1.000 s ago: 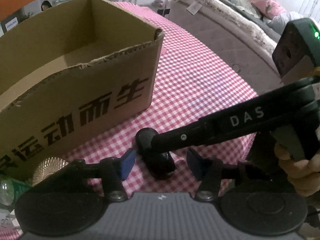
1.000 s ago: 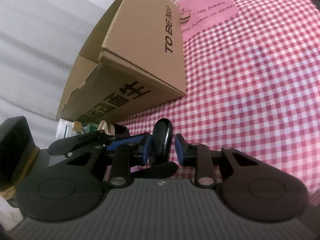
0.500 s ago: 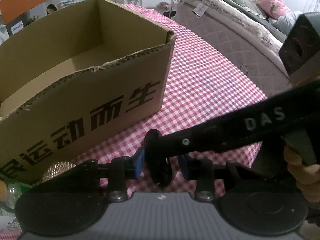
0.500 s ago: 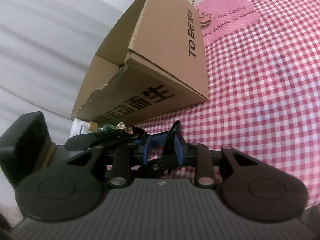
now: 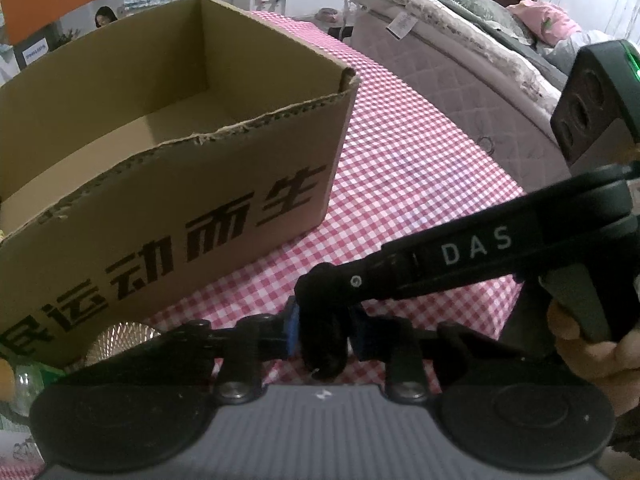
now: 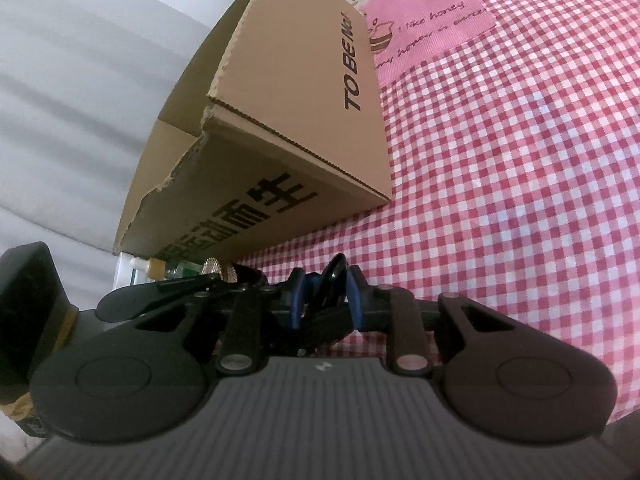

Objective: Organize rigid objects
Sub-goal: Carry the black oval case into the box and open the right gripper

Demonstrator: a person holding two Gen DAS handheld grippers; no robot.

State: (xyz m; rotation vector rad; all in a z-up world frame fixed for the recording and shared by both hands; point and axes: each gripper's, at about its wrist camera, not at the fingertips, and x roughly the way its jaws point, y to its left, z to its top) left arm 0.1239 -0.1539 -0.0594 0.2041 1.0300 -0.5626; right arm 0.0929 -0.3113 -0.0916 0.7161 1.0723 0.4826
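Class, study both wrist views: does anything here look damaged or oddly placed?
The cardboard box has a ragged, torn top edge on its printed wall. Also, both the left gripper and right gripper clamp the same black object.

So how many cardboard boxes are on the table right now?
1. The open cardboard box stands on the checked tablecloth, ahead-left of the left gripper. More could sit outside both views.

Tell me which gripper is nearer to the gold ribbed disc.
Left. The left gripper sits just beside the gold ribbed disc; the right gripper is farther, beyond the left one.
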